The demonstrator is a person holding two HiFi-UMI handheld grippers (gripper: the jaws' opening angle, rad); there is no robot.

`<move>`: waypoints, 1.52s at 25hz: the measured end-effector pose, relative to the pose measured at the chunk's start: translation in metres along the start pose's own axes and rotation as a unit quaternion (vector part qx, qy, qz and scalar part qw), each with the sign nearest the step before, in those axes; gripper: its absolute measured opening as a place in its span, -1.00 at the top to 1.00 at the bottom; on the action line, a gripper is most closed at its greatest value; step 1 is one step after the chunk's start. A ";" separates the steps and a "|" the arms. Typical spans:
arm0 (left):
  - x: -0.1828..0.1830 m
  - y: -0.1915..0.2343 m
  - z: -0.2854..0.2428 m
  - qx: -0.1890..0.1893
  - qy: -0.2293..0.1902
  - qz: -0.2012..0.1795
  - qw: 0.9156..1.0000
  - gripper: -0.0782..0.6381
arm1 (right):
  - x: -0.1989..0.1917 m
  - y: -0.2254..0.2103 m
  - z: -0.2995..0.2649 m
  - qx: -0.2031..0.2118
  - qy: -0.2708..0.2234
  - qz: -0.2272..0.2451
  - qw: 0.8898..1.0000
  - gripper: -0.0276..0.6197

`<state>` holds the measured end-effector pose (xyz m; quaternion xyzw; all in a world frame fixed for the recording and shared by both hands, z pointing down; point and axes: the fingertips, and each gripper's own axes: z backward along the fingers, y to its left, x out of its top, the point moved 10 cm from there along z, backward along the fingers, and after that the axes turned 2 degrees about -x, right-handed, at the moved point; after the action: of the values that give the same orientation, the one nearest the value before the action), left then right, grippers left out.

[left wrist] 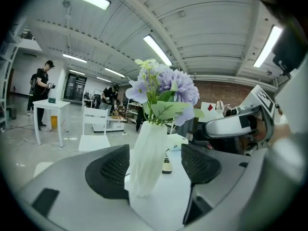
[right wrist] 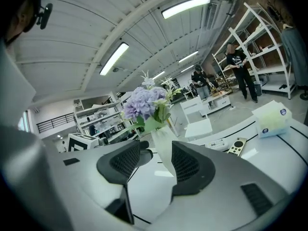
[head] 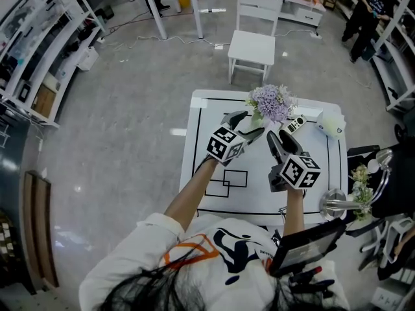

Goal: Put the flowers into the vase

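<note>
Where the flowers are: the bunch of pale purple and white artificial flowers with green leaves [head: 272, 102] [left wrist: 168, 88] [right wrist: 144, 102] stands stems-down in the tall, white, ribbed, translucent vase [left wrist: 147, 153] [right wrist: 163, 143], about midway along the far edge of the white worktop marked with black lines [head: 324, 173].
Long axis: vase and stems run upright, and I see no lean.
Left tongs: my left gripper [head: 249, 125] [left wrist: 154, 165] has its jaws wide apart. The vase stands in the gap, close beside the left-hand pad. Neither pad squeezes it, so I grip nothing.
Right tongs: my right gripper [head: 277, 140] [right wrist: 156, 162] has its jaws apart and empty. The vase shows beyond the gap, ahead of the tips and clear of them.
Nearer hand: the left. The right hangs further back, toward the near edge.
Relation that counts: the vase lies straight ahead of my left tongs, toward the far edge. I judge the safe way out is straight back along the jaw line, since a sideways drift could push a pad against the vase wall and tip it.
Neighbours: a black-and-white remote control [head: 295, 123] and a white tissue pack [head: 331, 123] lie right of the vase, toward the far right corner.
</note>
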<state>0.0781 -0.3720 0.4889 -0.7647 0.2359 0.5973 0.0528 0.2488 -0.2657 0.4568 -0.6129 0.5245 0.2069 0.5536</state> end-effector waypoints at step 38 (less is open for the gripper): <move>-0.058 -0.134 0.190 -0.003 -0.056 0.049 0.997 0.75 | -0.110 0.121 0.116 -0.007 -0.024 0.031 0.999 0.78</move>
<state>-0.0441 -0.1677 0.4635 -0.7175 0.2683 0.6420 0.0342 0.1413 -0.0969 0.4575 -0.5951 0.5281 0.2424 0.5552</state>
